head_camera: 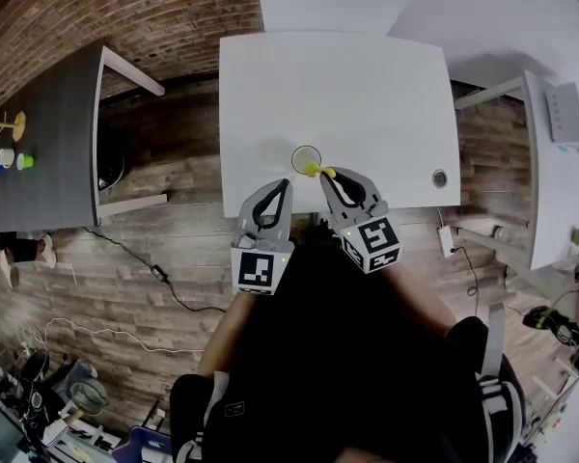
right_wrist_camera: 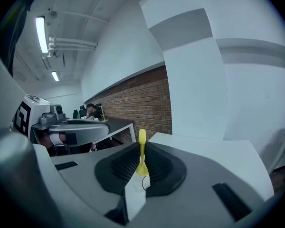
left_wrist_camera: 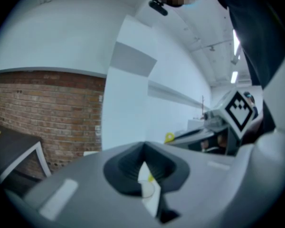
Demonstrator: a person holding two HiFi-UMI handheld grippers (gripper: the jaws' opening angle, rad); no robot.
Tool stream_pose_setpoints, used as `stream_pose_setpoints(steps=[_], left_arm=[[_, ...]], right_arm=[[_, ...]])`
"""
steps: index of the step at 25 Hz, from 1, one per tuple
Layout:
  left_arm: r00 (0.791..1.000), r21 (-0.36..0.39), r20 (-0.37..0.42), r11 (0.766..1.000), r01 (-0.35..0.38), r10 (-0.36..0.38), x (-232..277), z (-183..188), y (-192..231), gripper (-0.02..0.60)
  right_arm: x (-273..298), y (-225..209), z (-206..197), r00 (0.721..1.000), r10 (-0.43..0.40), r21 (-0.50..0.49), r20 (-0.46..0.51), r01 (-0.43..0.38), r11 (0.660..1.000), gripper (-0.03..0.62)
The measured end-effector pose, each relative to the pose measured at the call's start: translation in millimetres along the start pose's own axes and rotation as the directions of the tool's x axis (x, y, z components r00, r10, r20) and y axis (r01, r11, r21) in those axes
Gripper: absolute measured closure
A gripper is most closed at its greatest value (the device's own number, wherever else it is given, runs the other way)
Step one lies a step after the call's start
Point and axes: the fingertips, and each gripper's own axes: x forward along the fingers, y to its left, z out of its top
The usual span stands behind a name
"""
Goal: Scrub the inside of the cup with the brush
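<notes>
Head view: the clear cup (head_camera: 306,159) stands unheld near the front edge of the white surface (head_camera: 367,85). The left gripper (head_camera: 283,183) is just short of it, and the right gripper (head_camera: 325,176) holds the yellow brush (head_camera: 315,170) at its rim. Left gripper view: the jaws are pressed together on nothing (the cup shows below them), so scrubbing could tip or skid the cup. Right gripper view: the jaws pinch the thin brush, which might twist in that grip.

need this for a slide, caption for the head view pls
Right gripper holds a yellow brush next to a clear cup on a white table, left gripper shut nearby.
</notes>
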Motion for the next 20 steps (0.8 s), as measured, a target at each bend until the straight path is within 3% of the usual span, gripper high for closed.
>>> stream_pose_setpoints(steps=[15, 20], left_arm=[[1.0, 0.003, 0.004, 1.0, -0.006, 0.006, 5.6, 4.8, 0.9, 0.578], [1.0, 0.011, -0.028, 1.0, -0.002, 0.002, 3.6, -3.4, -2.2, 0.578]], right_arm=[[-3.6, -5.7, 5.7, 1.0, -0.007, 0.005, 0.024, 0.006, 1.0, 0.562], [-6.2, -5.9, 3.4, 1.0, -0.005, 0.003, 0.023, 0.005, 1.0, 0.562]])
